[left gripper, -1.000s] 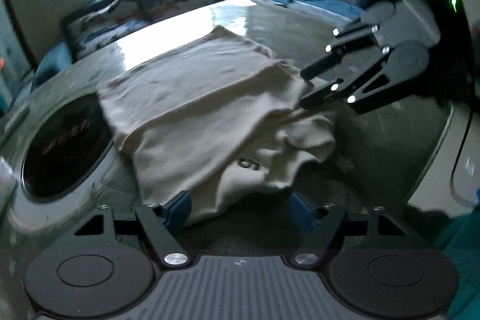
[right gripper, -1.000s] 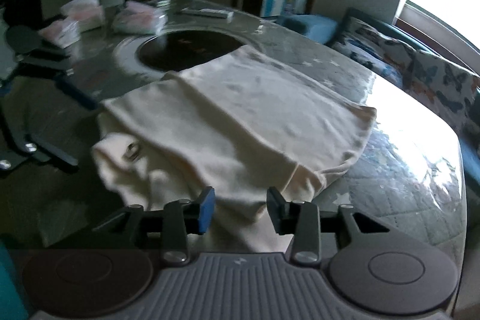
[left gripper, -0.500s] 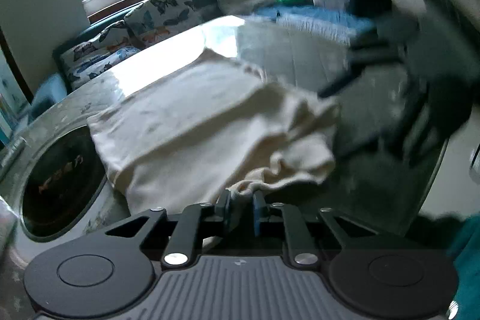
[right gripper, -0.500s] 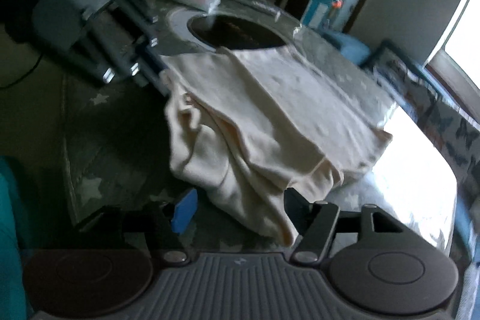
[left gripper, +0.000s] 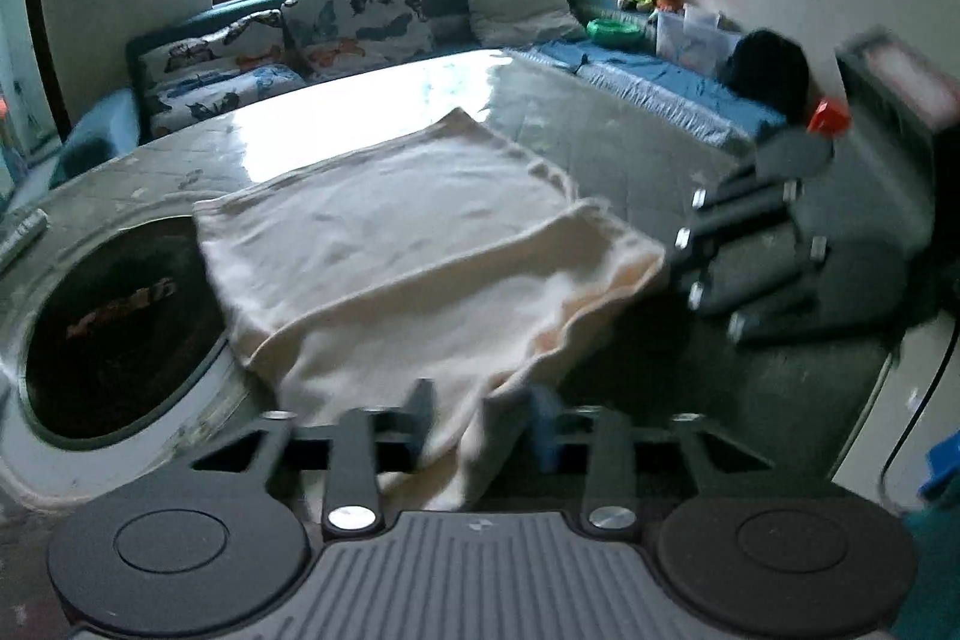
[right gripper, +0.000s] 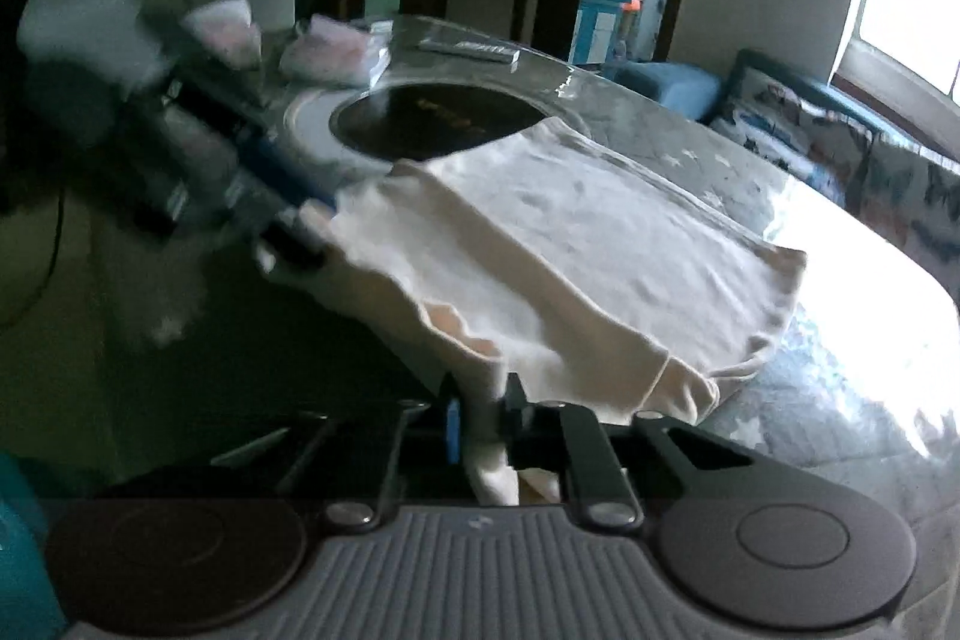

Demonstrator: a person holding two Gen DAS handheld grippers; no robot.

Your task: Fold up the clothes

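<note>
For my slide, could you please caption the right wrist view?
Right gripper closing on cream garment's near edge above the table; left gripper at its far corner.

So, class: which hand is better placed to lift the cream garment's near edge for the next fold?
Right, probably. The right gripper is closing its jaws, pinching the near edge of the cream garment. The left gripper is opening its jaws, with the cloth lying loose between them.
</note>
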